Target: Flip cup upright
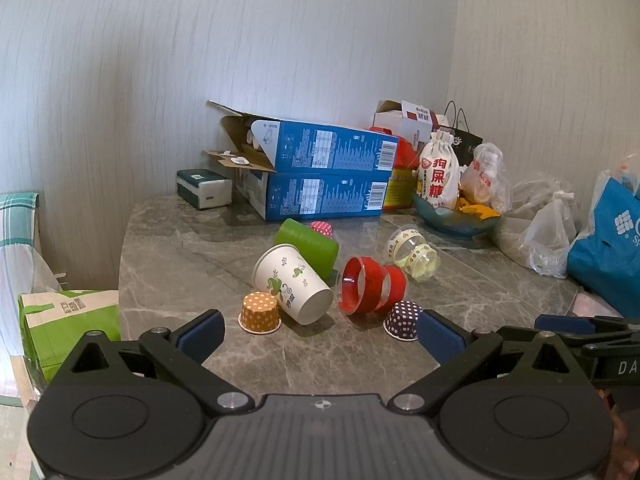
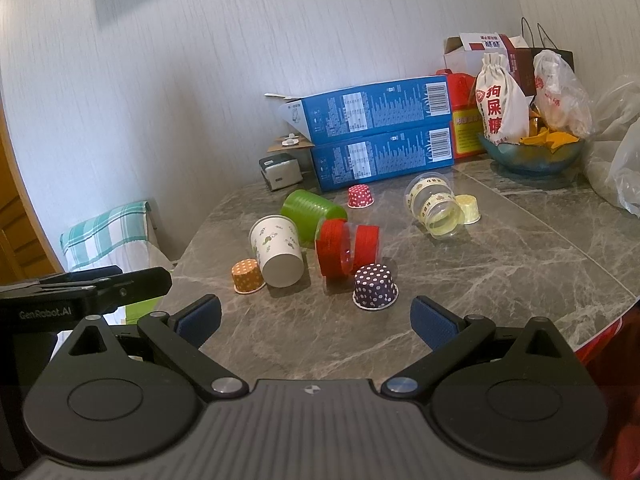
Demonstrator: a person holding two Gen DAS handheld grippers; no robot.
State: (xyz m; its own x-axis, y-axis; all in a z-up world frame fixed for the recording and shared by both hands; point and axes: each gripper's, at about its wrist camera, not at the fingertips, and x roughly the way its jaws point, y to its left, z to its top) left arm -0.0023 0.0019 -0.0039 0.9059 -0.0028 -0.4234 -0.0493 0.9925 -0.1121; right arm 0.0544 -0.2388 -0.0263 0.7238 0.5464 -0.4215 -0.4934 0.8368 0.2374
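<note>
Several cups lie on a grey marble table [image 1: 168, 248]. A white paper cup with green print [image 1: 292, 282] [image 2: 277, 250] lies on its side. Behind it a green cup [image 1: 310, 246] [image 2: 312, 214] lies on its side. A red-banded clear cup [image 1: 370, 290] [image 2: 346, 248] and a clear yellowish cup [image 1: 412, 254] [image 2: 436, 208] also lie tipped. Small dotted cups stand upside down: orange [image 1: 259, 312] [image 2: 247, 276], purple [image 1: 404, 320] [image 2: 375, 286], pink [image 1: 322, 229] [image 2: 360, 196]. My left gripper [image 1: 320, 338] and right gripper [image 2: 316, 320] are both open and empty, near the table's front edge.
Two stacked blue boxes [image 1: 324, 172] [image 2: 380, 132] stand at the back. A tissue box [image 1: 204, 188] sits left of them. A bowl with bags [image 1: 456, 208] [image 2: 532, 148], plastic bags [image 1: 548, 224] and a blue bag [image 1: 608, 248] crowd the right. A green bag [image 1: 68, 328] is beyond the table's left edge.
</note>
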